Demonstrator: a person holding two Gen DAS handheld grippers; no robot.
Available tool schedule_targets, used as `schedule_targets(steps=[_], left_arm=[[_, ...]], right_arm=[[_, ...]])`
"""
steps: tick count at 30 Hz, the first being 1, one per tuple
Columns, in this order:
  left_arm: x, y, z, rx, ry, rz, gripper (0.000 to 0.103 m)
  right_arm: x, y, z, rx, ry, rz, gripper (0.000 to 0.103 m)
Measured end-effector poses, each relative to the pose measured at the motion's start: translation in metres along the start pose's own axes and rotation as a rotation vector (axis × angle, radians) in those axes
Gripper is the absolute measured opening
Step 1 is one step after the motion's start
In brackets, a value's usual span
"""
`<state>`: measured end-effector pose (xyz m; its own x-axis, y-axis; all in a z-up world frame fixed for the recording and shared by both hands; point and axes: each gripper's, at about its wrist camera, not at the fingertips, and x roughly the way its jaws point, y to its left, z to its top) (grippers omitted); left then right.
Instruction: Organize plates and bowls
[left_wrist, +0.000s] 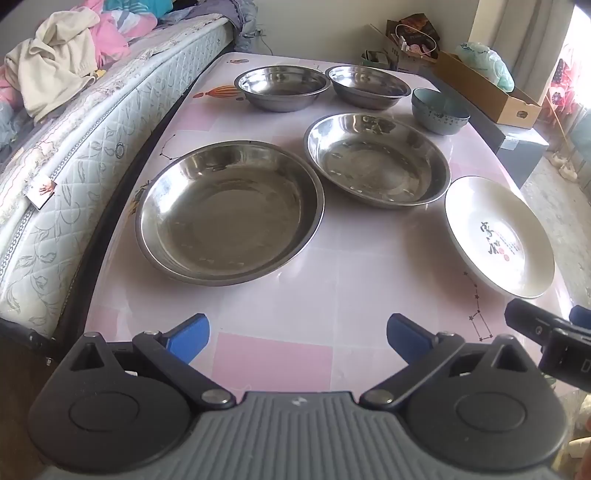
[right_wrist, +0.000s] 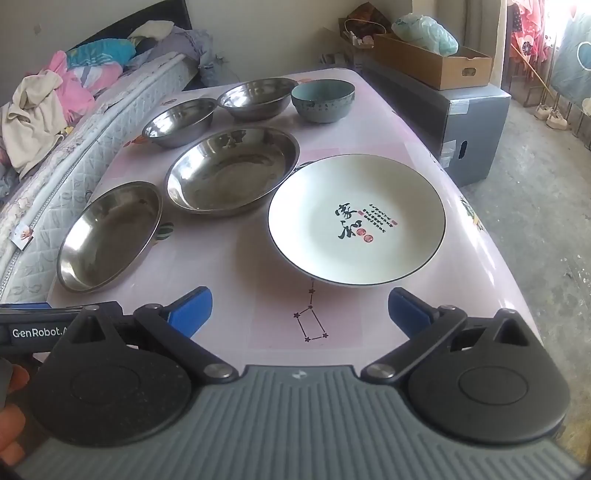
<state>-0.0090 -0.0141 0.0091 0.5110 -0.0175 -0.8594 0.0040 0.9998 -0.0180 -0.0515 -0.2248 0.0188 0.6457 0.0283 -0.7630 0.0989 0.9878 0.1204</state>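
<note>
On the pink table (left_wrist: 273, 354) lie two wide steel plates, one near left (left_wrist: 229, 212) (right_wrist: 109, 236) and one behind it to the right (left_wrist: 376, 158) (right_wrist: 232, 171). Two steel bowls (left_wrist: 282, 86) (left_wrist: 369, 85) stand at the far end, with a teal ceramic bowl (left_wrist: 439, 110) (right_wrist: 323, 100) to their right. A white plate with black characters (left_wrist: 498, 236) (right_wrist: 356, 219) lies near the right edge. My left gripper (left_wrist: 297, 334) hangs open over the near table, nothing between its blue pads. My right gripper (right_wrist: 299, 310) is open just short of the white plate.
A mattress (left_wrist: 74, 155) with heaped clothes runs along the table's left side. At the far right a cardboard box (right_wrist: 432, 61) sits on a grey box (right_wrist: 469, 122), beyond it bare concrete floor (right_wrist: 546, 229). A hand (right_wrist: 13, 413) shows at the lower left.
</note>
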Motion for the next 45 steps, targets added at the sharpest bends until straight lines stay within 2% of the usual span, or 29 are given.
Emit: schedule_targets(steps=[26,45], left_arm=[[0.0027,0.0008,-0.0012,-0.003,0.004,0.005,0.103],[0.0029,0.0015,-0.0012,-0.004,0.004,0.004,0.103]], right_arm=[[0.0044,-0.0004,-0.0011,0.015,0.032,0.02,0.102],[0.0053,0.0015,-0.0033,-0.012,0.004,-0.005,0.102]])
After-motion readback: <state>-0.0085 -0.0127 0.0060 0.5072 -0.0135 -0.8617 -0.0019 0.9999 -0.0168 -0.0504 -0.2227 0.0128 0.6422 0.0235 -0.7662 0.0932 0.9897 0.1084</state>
